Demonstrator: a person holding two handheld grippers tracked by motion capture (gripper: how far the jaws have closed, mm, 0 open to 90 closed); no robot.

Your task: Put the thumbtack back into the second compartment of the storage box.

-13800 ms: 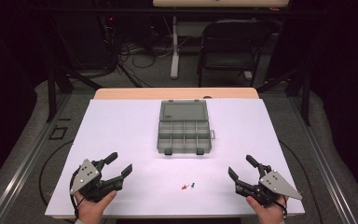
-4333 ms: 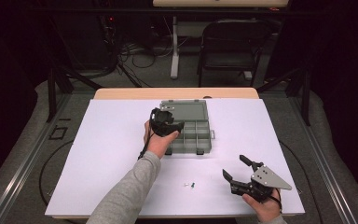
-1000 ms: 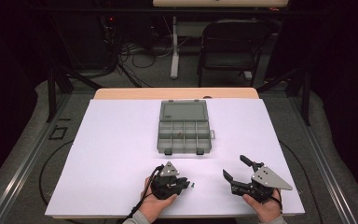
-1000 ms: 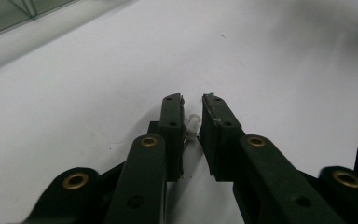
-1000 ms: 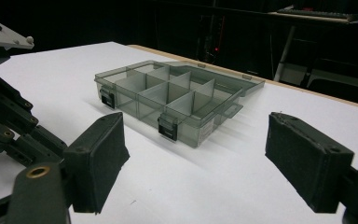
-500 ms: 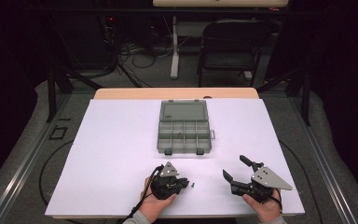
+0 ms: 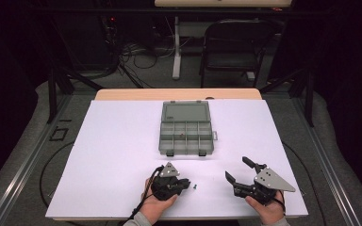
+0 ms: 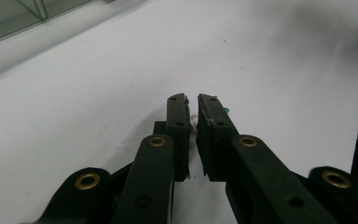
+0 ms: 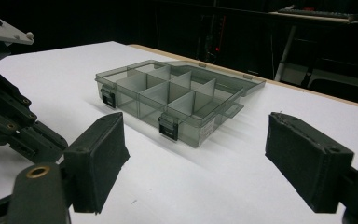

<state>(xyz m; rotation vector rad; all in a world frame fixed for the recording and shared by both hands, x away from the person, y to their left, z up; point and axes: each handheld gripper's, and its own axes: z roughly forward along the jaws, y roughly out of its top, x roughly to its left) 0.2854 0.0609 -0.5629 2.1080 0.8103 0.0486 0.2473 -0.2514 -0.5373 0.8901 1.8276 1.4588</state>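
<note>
Your claws [image 7: 185,185] are black, the tabletop [image 7: 113,141] white, the compartment box [image 7: 186,129] smoky translucent grey with black latches.

I see the compartment box [image 7: 186,128] lying on the counter [image 7: 113,141] toward its far middle, lid open behind it. A tiny part [image 7: 183,136] sits in one of its middle compartments. Near the front edge, my left tongs [image 7: 187,184] rest on the counter just left of centre, with a small screw [image 7: 195,186] right at their tips. My right tongs [image 7: 239,170] lie well to the right of them, near the front right. A chair [image 7: 233,44] stands on the floor behind the counter.
</note>
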